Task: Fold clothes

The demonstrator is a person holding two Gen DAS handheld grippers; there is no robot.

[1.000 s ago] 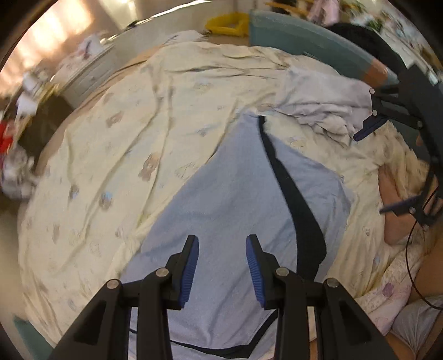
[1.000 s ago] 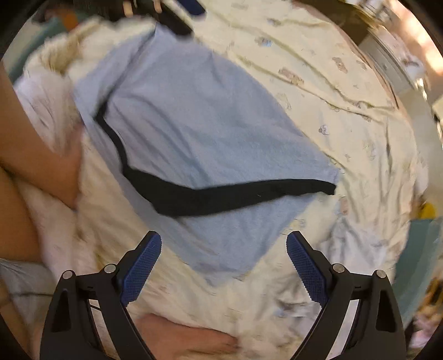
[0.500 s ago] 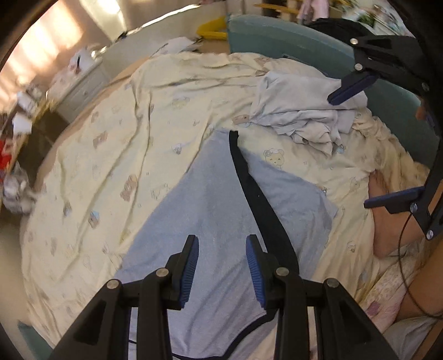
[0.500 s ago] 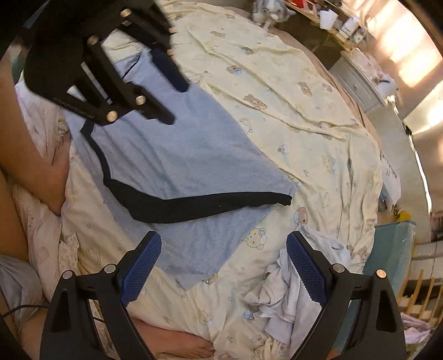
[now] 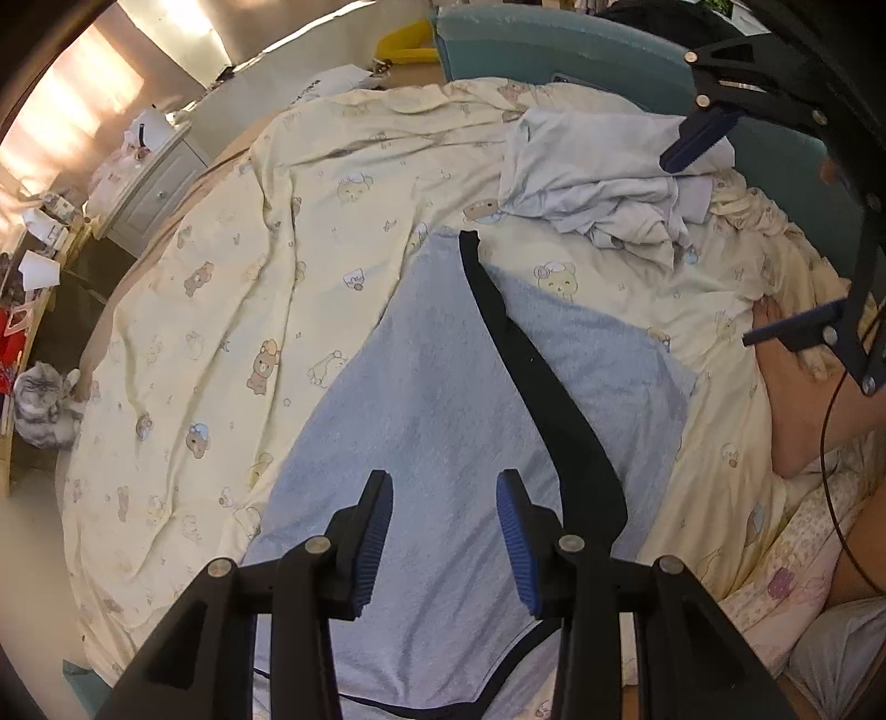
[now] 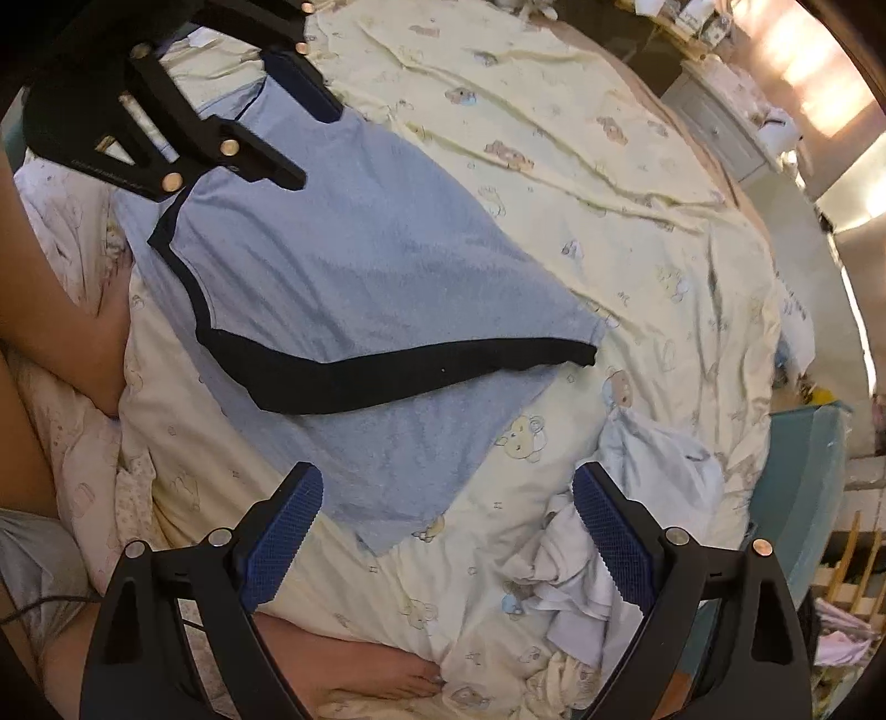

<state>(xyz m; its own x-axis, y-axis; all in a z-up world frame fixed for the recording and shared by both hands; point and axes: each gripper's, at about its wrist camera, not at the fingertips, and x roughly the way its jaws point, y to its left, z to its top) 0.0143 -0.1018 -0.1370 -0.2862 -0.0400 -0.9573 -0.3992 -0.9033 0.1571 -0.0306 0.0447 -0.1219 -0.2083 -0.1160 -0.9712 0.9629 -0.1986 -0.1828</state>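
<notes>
Blue fabric with black trim, a light garment (image 5: 443,421) we take to be a sleeveless top, lies spread on the bed (image 5: 232,310), over the pale yellow bear-print cover and close to the bed's near edge where we sit. One part is already laid over the rest, so a wide black band (image 5: 531,365) runs across the middle. Both of our grippers hover above it and point steeply down. Our left gripper (image 5: 446,545) stands partly apart, its jaws opening a little, with nothing between the blue pads; only cloth shows far beneath them. Our right gripper (image 6: 446,545) is spread wide and empty, over the garment's lower corner and just beside a crumpled white garment (image 6: 620,531) heaped toward the teal headboard (image 5: 554,50). As we judge it, the step in hand is to take fresh holds for the next fold. To do it well, we would bring each gripper down onto an outer edge, not the middle, pinching both layers together so the folded part does not slide. The cloth looks soft and limp, so we should lift both ends evenly, keep the edge taut between the two grippers, and lay it over in one smooth pass. We should watch the loose bed cover underneath, which could get pinched along with the hem, and keep clear of the white heap and of the bare foot (image 6: 387,681) near the edge.
</notes>
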